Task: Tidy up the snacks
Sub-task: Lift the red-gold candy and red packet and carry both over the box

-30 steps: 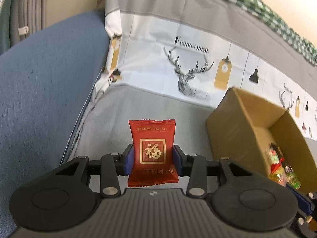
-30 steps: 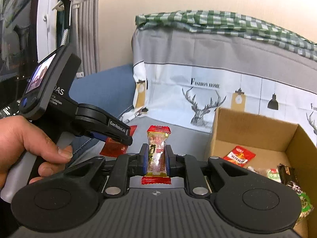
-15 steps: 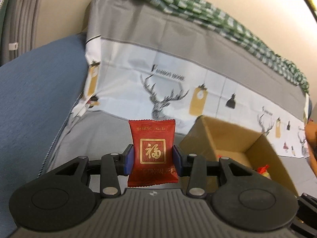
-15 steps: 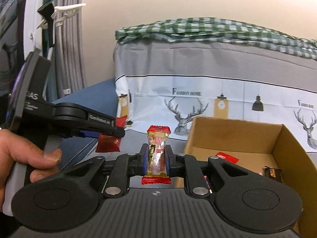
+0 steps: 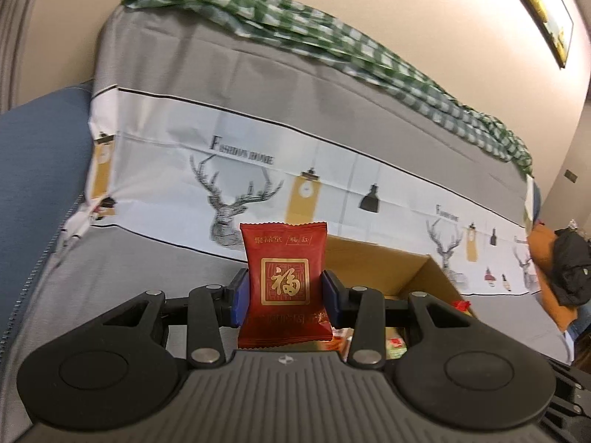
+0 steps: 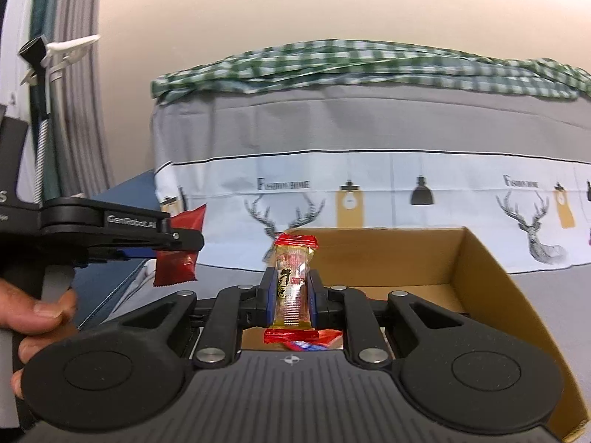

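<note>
Left gripper (image 5: 284,293) clamps a light, crinkly red sachet (image 5: 283,280) at mid-sides, right gripper (image 6: 291,295) pinches a slim, slippery candy stick (image 6: 293,284) mid-length above the cardboard box (image 6: 491,295).

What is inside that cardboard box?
In the cardboard box, only a few snack wrappers show, red and green ones, low on its floor. The right tool holding a clear candy covers most of the floor, so how many are there cannot be seen.

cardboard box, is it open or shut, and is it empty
Open and not empty. The cardboard box shows no lid or flaps over its top, its inner walls are visible, and snack wrappers lie on its floor.
</note>
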A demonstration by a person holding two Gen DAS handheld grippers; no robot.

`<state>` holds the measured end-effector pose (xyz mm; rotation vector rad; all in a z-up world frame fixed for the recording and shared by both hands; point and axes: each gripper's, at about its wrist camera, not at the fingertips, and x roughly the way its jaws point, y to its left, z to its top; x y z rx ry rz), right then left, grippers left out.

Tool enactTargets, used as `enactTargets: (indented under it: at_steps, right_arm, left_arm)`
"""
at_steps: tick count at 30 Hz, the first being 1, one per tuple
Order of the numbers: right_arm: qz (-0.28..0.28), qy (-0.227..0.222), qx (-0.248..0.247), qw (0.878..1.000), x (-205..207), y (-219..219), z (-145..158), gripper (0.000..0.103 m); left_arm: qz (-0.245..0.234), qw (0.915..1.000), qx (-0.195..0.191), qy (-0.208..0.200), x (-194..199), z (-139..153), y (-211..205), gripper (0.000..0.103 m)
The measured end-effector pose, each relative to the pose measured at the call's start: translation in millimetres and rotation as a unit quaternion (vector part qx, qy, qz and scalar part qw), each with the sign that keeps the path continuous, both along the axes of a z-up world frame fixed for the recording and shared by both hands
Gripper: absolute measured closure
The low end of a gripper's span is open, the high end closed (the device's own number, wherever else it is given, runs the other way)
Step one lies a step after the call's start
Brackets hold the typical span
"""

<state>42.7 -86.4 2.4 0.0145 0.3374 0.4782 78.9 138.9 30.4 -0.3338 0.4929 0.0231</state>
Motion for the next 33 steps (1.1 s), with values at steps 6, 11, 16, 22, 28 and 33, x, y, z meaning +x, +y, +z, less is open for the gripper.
enactTargets:
  at_steps: [6, 11, 16, 22, 28, 33]
  right_arm:
    - [-0.025, 0.003, 0.007, 1.000, 8, -21, -1, 0.086]
    - [-0.051, 0.004, 0.020, 0.998, 15, -40, 0, 0.086]
    - [-0.079, 0.007, 0.031, 0.996, 22, -58, 2, 0.086]
    - [-0.109, 0.013, 0.042, 0.993, 30, -77, 1, 0.086]
    - [-0.127, 0.012, 0.048, 0.991, 34, -89, 2, 0.086]
    - [-0.136, 0.013, 0.050, 0.989, 36, -95, 2, 0.086]
  left_arm:
    - [-0.025, 0.9995, 0.007, -0.019, 5, 3, -27, 0.058]
    - [-0.052, 0.9982, 0.005, -0.028, 8, 4, -51, 0.058]
    - [-0.078, 0.9963, 0.005, -0.037, 10, 4, -73, 0.058]
    - [-0.103, 0.9940, 0.008, -0.037, 15, 0, -95, 0.058]
    - [-0.116, 0.9926, 0.007, -0.036, 18, -3, -107, 0.058]
    - [-0.121, 0.9920, 0.000, -0.035, 21, -4, -112, 0.058]
